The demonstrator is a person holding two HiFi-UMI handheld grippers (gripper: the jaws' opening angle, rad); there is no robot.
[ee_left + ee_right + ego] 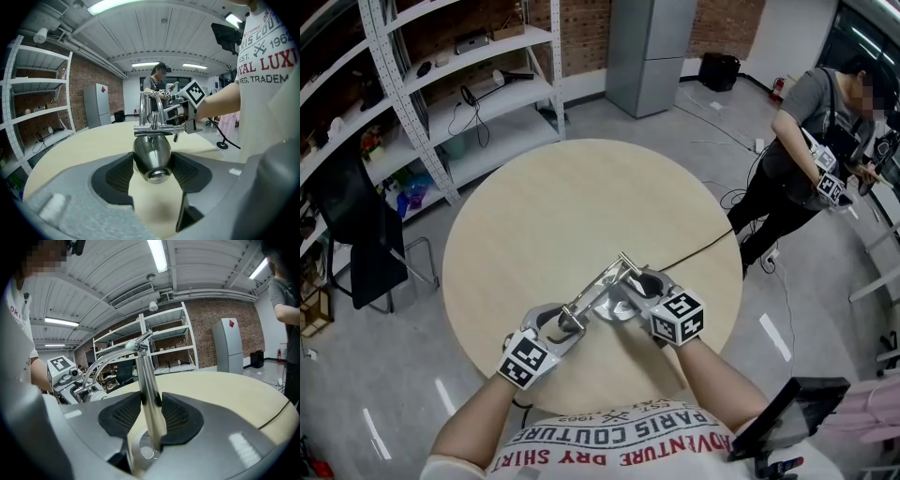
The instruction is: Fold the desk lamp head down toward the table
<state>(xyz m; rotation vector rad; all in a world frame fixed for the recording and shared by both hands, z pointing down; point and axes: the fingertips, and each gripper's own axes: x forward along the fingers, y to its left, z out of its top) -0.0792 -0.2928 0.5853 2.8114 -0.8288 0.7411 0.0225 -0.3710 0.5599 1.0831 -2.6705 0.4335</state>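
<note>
Head view has the lamp (602, 292) low near the table's (553, 197) near edge. Left gripper (152, 171) view: jaws clamped on the shiny head (151, 157). Right gripper (151, 416) view: jaws pinching the post (149, 390) just above the base (142, 452).
</note>
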